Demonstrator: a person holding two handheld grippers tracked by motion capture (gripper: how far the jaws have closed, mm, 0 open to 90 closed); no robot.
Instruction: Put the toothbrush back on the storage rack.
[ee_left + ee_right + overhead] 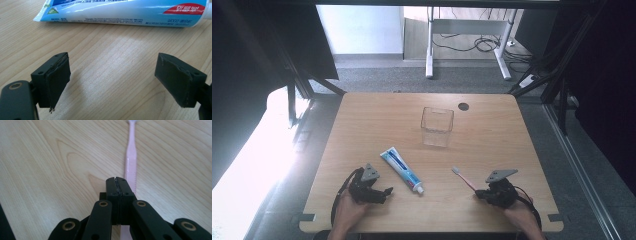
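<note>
Far half of desk [362, 107]: left bare except for the clear container [437, 126], standing upright near the middle, and a dark round hole [463, 106] beside it toward the far edge.
Left edge strip: unobstructed; passage is afforded along its length.
Right edge strip: unobstructed beyond the toothbrush [463, 178].
Near centre: narrowed by the toothpaste tube [401, 170], laid diagonally; a bare gap is kept between tube and toothbrush.
Container surroundings: clear wood is seen on all sides.

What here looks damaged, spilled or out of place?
Little stands out. The pad on one finger of the left claw looks frayed at its lower edge. The toothpaste tube, pink toothbrush and clear cup are unspilled on the table.
</note>
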